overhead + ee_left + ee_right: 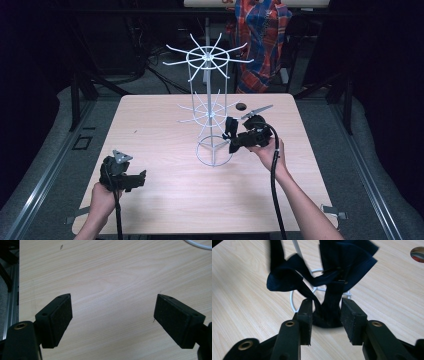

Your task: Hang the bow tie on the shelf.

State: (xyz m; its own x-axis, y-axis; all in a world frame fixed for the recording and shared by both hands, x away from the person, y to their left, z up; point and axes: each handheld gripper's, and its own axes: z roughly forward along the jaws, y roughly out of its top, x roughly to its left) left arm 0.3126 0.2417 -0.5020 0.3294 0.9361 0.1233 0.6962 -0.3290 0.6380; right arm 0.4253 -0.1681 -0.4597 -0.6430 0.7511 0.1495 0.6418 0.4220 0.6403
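So a white wire rack with two tiers of spoke-like arms is stood a bit past the middle of the table, its ring base flat on the wood; a dark navy cloth is being held right up against it. The right gripper is seen at about 3 o'clock from the rack's base, held in the right hand, with its cable trailed back toward the table's near edge; in the right gripper view the jaws are drawn in close, only a narrow gap left, and a strip of the cloth is pinched between them; the rest of the fabric is bunched and twisted above the jaws, in front of the rack's pole and white ring.

The left gripper is kept low at roughly 7 o'clock on the table, well apart from the rack, gripped by the left hand; its jaws are spread wide with nothing between them, just bare wood grain seen underneath.

A small dark hole is seen in the table at about 1 o'clock from the rack's base; a plaid cloth is hung up behind the table's far edge.
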